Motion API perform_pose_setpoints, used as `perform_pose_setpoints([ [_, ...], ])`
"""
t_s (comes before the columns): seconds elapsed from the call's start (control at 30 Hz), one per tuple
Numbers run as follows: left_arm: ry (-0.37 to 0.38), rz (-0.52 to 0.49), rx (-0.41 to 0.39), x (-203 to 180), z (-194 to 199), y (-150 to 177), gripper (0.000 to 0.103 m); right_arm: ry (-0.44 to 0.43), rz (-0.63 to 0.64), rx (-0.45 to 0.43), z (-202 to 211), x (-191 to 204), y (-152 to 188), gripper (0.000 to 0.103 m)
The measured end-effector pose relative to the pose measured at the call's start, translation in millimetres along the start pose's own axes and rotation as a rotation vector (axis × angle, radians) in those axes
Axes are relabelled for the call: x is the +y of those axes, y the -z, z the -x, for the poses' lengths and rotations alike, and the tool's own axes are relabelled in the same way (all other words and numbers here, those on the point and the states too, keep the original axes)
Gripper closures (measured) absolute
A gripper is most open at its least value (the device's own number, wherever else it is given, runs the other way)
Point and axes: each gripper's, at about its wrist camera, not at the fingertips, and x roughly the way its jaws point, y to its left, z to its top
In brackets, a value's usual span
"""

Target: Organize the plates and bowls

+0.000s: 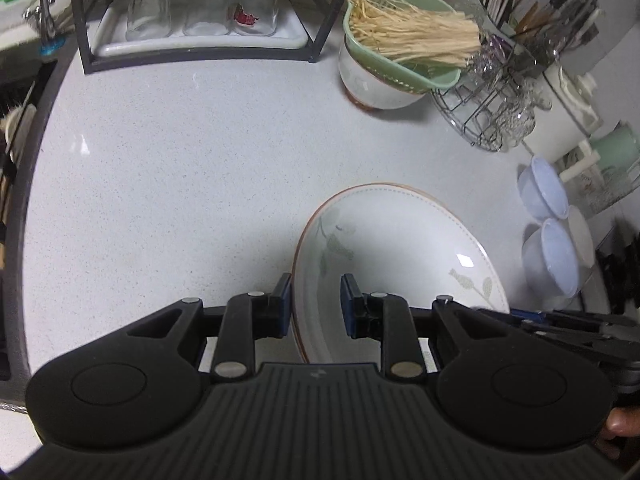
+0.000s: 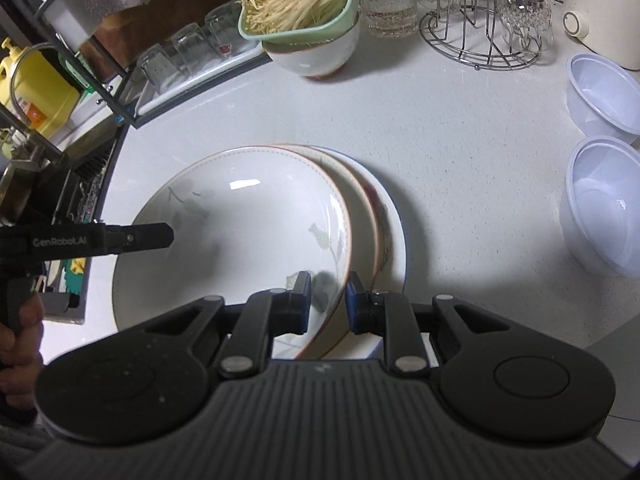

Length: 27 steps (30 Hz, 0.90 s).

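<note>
Now you hold one floral plate by both tongs.
Left tongs and right tongs pinch opposite rims, keeping it level above the stacked plates on the counter, left of the plastic bowls.

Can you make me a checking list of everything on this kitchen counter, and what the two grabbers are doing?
Surface: white speckled counter, no spills seen.
Job's things: top plate held over two more plates; two plastic bowls at the right, apart from the plates.
Clutter: green strainer with pale fibres sitting in a white bowl; upturned glasses on a tray; wire rack with glassware.
Grippers: left gripper shut on the top plate's left rim; right gripper shut on its right rim.
Cables: nothing seen.
Surroundings: yellow bottle by the sink side.
</note>
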Motion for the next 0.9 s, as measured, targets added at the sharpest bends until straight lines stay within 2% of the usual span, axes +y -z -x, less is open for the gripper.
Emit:
perform_pose_setpoints([
  [0.37, -0.089, -0.057, 0.015, -15, -12, 0, 0.076, 0.04, 0.072, -0.021, -7, 1, -2, 0.082],
  [0.53, -0.106, -0.017, 0.02, -15, -13, -4, 0.076, 0.031, 0.085, -0.036, -11, -1, -4, 0.082],
  [0.67, -0.084, 0.056, 0.029, -10, -10, -3, 0.075, 0.005, 0.065, -0.046, -11, -7, -4, 0.082],
  [0.9, -0.102, 0.146, -0.002, -11, 8, 6, 0.075, -0.048, 0.028, -0.051, -8, -16, -6, 0.082],
])
